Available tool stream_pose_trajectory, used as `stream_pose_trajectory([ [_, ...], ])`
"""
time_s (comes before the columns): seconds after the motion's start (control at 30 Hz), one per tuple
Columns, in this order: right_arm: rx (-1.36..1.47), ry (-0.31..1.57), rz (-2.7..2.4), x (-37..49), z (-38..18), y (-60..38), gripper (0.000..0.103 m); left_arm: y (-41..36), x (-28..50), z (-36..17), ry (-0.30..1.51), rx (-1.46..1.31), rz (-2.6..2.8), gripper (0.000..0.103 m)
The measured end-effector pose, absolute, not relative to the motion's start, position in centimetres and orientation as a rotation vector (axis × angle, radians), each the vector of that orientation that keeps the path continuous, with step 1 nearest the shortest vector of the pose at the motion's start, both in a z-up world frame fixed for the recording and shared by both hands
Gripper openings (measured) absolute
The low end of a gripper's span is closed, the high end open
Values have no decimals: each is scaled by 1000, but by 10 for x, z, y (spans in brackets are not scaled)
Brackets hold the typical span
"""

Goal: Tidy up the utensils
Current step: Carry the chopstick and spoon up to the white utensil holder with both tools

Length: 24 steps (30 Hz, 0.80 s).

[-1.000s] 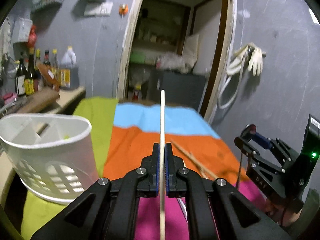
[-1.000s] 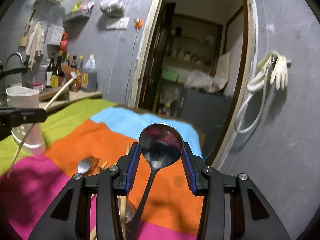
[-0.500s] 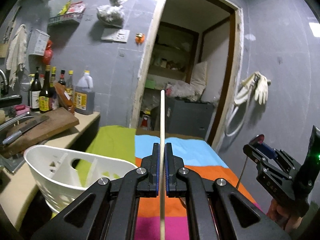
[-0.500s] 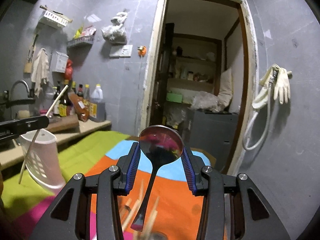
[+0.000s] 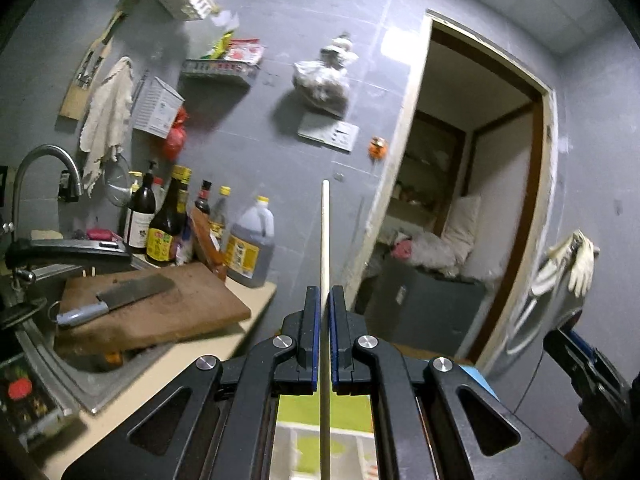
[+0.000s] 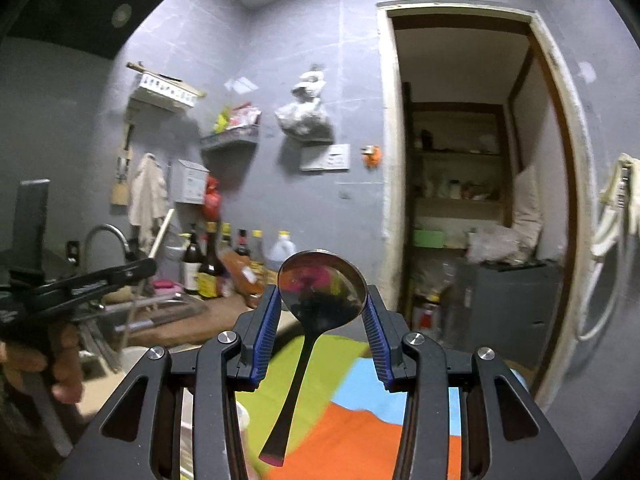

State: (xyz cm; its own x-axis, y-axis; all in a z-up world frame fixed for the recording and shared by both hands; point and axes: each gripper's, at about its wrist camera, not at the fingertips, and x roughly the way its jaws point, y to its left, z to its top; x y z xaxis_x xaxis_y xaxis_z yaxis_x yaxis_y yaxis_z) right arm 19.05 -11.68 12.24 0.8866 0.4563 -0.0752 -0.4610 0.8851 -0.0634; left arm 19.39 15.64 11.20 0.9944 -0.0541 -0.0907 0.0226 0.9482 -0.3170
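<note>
My left gripper (image 5: 325, 300) is shut on a pale wooden chopstick (image 5: 325, 240) that stands upright between the fingers. Its lower end hangs over the white utensil basket (image 5: 320, 446), glimpsed below between the gripper arms. My right gripper (image 6: 322, 304) is shut on a metal spoon (image 6: 322, 288), bowl up between the blue pads, handle hanging down over the coloured cloth (image 6: 352, 420). The left gripper also shows in the right wrist view (image 6: 148, 266) with the chopstick (image 6: 162, 230). The right gripper shows at the right edge of the left wrist view (image 5: 560, 340).
A counter at left holds a wooden cutting board (image 5: 152, 308) with a cleaver (image 5: 120, 294), several bottles (image 5: 164, 224) and a sink with a tap (image 5: 44, 168). A doorway (image 5: 460, 220) opens ahead. White gloves (image 5: 576, 264) hang on the right wall.
Both grippers have lifted and tilted upward. The basket has dropped from the lower left of the left wrist view to beneath the gripper. Both grips are unchanged.
</note>
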Motion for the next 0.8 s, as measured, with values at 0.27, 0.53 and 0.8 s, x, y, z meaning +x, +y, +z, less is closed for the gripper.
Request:
stream_pose_trajectory([
  [0.27,-75,50,523,202,117,-68,39,185,215,92,73,-387,-8,2],
  [0.53,-104,107,523,213,87,-46,39,174,213,68,70,-369,42,2],
  [0.8,-115,198,519,222,59,-45,39,157,211,53,107,-316,53,2],
])
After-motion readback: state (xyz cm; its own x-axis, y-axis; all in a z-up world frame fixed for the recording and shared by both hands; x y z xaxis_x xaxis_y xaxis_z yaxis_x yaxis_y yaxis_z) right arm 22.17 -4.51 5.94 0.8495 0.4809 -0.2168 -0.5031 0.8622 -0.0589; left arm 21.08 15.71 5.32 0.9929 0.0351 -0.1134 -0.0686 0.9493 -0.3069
